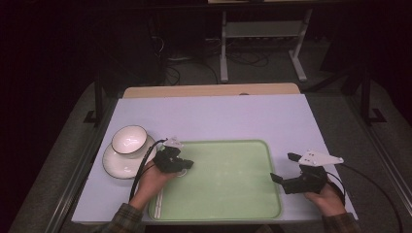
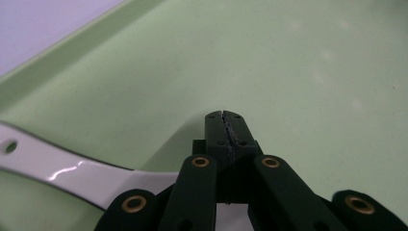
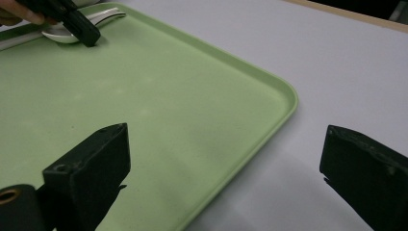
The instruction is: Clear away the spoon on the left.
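Green tray: L gripper low, jaws closed over spoon; R gripper wide open, empty.

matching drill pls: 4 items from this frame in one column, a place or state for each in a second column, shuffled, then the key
1. bowl
2. spoon
3. left gripper
4. right gripper

A. jaws wide open, over the tray's right edge
B. white, lying on the green tray near its left rim
C. stands on a white saucer, left of the tray
D. jaws shut, tips over the tray's left part, beside the spoon

Pairs: 1-C, 2-B, 3-D, 4-A
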A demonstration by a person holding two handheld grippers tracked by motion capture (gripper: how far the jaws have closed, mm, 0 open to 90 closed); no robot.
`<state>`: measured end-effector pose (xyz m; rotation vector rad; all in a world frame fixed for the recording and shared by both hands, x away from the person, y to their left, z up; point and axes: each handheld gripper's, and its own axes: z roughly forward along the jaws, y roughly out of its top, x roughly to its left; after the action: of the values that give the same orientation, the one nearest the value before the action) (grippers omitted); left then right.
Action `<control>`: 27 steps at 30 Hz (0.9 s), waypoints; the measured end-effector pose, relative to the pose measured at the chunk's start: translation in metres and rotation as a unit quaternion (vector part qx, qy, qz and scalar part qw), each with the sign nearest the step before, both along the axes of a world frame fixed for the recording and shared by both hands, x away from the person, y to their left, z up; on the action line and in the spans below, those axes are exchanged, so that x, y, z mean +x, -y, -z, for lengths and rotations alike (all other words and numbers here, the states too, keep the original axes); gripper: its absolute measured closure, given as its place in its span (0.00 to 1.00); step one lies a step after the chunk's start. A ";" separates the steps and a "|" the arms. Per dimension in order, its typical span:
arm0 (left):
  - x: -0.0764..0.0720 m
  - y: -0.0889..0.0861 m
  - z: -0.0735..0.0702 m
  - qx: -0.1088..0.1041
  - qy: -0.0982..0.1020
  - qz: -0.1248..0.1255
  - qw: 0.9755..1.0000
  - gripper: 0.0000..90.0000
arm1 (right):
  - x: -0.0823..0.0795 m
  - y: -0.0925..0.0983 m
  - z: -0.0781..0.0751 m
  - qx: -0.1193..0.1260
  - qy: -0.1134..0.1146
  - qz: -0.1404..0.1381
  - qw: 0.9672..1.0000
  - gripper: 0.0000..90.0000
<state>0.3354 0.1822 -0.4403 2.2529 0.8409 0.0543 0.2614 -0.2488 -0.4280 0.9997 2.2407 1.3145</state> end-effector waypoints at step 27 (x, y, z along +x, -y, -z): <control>-0.006 -0.030 -0.025 -0.029 0.007 -0.029 0.999 0.54 | 0.000 0.000 0.000 -0.001 0.001 0.000 1.000 0.03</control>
<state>0.3298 0.2122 -0.4157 2.1728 0.8892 0.0716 0.2612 -0.2489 -0.4282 0.9968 2.2404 1.3123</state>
